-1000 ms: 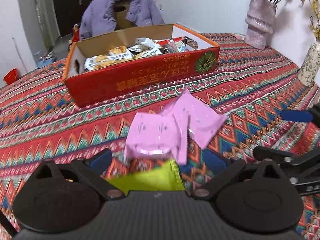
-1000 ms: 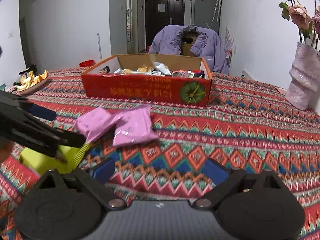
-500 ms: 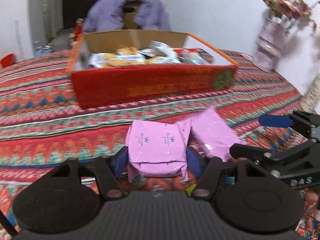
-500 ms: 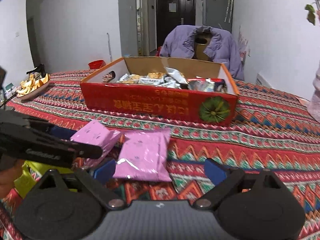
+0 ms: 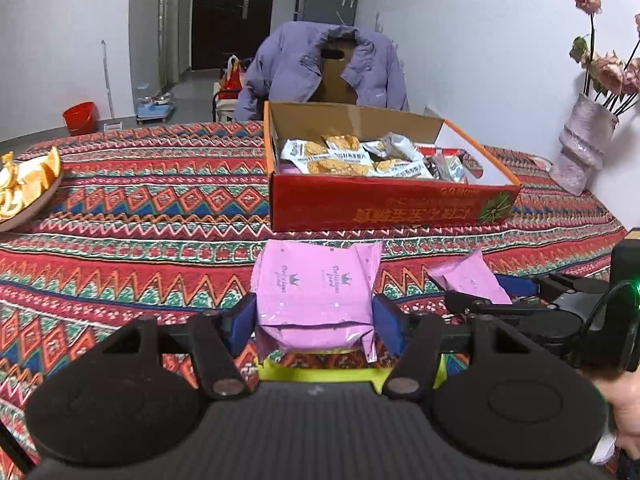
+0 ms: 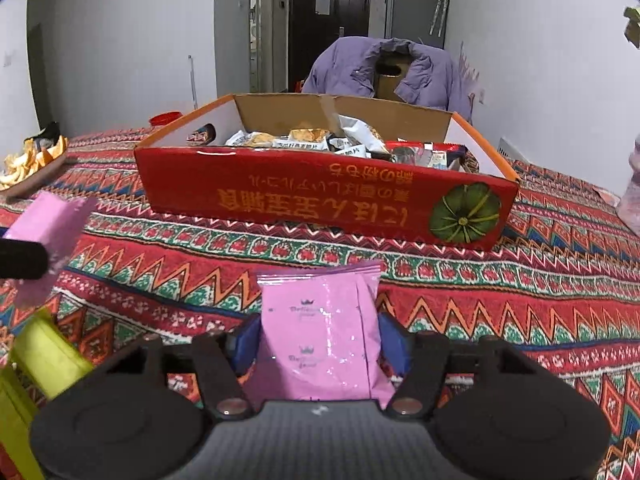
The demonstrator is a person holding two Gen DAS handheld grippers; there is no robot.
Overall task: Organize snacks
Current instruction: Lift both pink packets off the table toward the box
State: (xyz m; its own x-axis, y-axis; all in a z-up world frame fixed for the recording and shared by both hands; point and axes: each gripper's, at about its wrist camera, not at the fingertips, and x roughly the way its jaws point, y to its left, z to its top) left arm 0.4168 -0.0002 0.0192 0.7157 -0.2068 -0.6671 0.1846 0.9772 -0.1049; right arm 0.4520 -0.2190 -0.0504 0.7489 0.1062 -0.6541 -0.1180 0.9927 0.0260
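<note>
Left packet: I have a flat pink foil snack packet (image 5: 316, 292) between the blue pads of my left gripper (image 5: 316, 322), clenched across its width and lifted off the striped woven tablecloth (image 5: 140, 216), in front of the box.
Right packet: a second pink foil packet (image 6: 324, 332) sits upright between the pads of my right gripper (image 6: 320, 344); those jaws are closing on it now, both pads already against its sides.
Handling: I judge both packets light, soft and crinkly, with slippery film. They will buckle if squeezed hard, and whatever is inside may crush. The sealed end fins are floppy, so I take hold across the padded middle, as both tongs do here.
Leftover: a yellow-green packet (image 6: 48, 354) lies on the cloth low on the left of the right view, under the lifted left packet.
Box: the open red cardboard box (image 5: 384, 206) stands just beyond both grippers. It holds white-and-gold biscuit packets (image 5: 344, 156) piled toward the left and middle, and darker wrappers (image 5: 448, 166) on the right. I see bare wall at the right end, so there is likely room there.
Plate: a dish of orange peel (image 5: 24, 184) at the far left edge, well apart.
Vase: a pale ribbed vase with dried roses (image 5: 584, 148) stands right of the box.
</note>
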